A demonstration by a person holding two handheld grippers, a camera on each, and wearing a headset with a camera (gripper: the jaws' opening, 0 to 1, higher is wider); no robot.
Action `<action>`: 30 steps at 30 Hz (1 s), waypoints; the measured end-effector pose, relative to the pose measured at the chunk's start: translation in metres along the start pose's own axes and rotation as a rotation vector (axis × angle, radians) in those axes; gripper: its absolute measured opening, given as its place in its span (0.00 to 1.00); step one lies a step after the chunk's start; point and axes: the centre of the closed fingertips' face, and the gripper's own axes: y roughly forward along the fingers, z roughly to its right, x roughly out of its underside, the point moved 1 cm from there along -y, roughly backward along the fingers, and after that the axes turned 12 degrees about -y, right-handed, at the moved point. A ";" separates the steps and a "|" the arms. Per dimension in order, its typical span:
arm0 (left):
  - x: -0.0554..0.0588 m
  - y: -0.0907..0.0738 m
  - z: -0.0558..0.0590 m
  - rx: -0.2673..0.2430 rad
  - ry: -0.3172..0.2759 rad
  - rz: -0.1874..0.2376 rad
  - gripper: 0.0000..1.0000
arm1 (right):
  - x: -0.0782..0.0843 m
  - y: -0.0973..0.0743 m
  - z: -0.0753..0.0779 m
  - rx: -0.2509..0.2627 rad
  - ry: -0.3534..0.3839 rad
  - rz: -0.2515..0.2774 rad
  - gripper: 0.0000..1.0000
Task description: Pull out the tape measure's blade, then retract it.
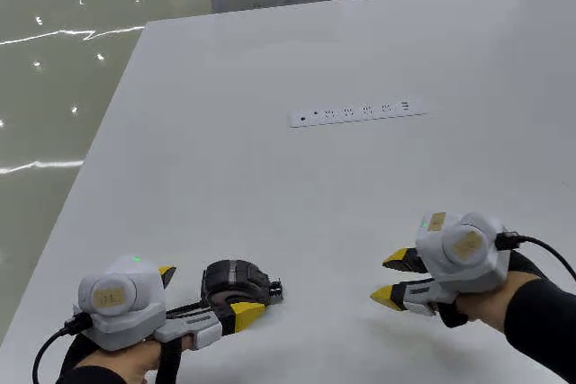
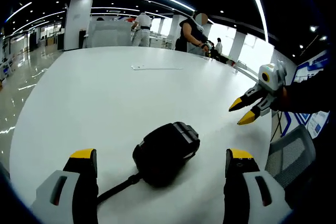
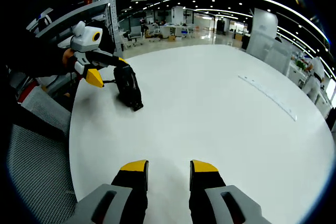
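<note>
A black tape measure point(image 1: 236, 283) lies on the white table point(image 1: 297, 195) near its front left corner, its blade not drawn out. My left gripper point(image 1: 207, 292) stands open around it, one yellow-tipped jaw on each side. In the left gripper view the tape measure point(image 2: 167, 150) sits between the wide-apart jaws of the left gripper point(image 2: 160, 155) without touching either, its black strap point(image 2: 113, 190) trailing toward me. My right gripper point(image 1: 391, 277) hovers to the right, open, holding nothing, jaws pointing at the tape measure point(image 3: 128, 88). The right gripper point(image 3: 168, 167) has bare table between its tips.
A white power strip point(image 1: 355, 113) lies flat across the middle of the table, far beyond both grippers. The table's left edge point(image 1: 99, 141) drops to a glossy floor. People stand behind the table's far side in the left gripper view.
</note>
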 end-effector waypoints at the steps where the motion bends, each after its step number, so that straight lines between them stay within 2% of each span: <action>1: 0.001 -0.003 0.000 0.001 0.002 -0.008 0.99 | 0.004 -0.004 0.002 0.006 0.010 -0.002 0.28; 3: 0.004 -0.004 -0.001 0.002 0.040 -0.032 0.99 | 0.011 -0.010 0.007 0.028 0.024 -0.005 0.29; 6: 0.005 -0.009 0.001 0.015 0.061 -0.036 0.99 | 0.014 -0.019 0.013 0.048 0.051 0.009 0.30; 8: 0.011 -0.011 -0.005 -0.008 0.082 -0.066 0.99 | 0.016 -0.024 0.016 0.062 0.058 0.015 0.31; 9: 0.013 -0.012 -0.004 0.005 0.101 -0.080 0.99 | 0.017 -0.027 0.018 0.066 0.062 0.018 0.31; 10: 0.014 -0.013 -0.005 -0.002 0.120 -0.085 0.99 | 0.019 -0.028 0.018 0.069 0.061 0.018 0.32; 11: 0.015 -0.014 -0.008 -0.025 0.160 -0.091 0.99 | 0.022 -0.031 0.020 0.076 0.063 0.013 0.33; 17: 0.017 -0.018 -0.006 -0.008 0.156 -0.097 0.99 | 0.035 -0.045 0.027 0.100 0.070 -0.001 0.38; 20: 0.021 -0.022 -0.001 0.043 0.132 -0.122 0.99 | 0.043 -0.051 0.027 0.098 0.084 -0.007 0.41; 21: 0.018 -0.022 -0.004 0.026 0.149 -0.106 0.99 | 0.048 -0.054 0.026 0.097 0.081 -0.015 0.42; 23: 0.019 -0.024 -0.004 0.036 0.137 -0.122 0.99 | 0.054 -0.060 0.026 0.096 0.073 -0.023 0.44; 25: 0.016 -0.026 -0.008 0.018 0.158 -0.109 0.99 | 0.060 -0.068 0.028 0.104 0.067 -0.027 0.45; 27: 0.015 -0.028 -0.008 0.024 0.154 -0.110 0.99 | 0.065 -0.073 0.030 0.111 0.071 -0.032 0.47; 30: 0.014 -0.030 -0.013 0.014 0.176 -0.109 0.99 | 0.077 -0.082 0.032 0.121 0.030 -0.068 0.51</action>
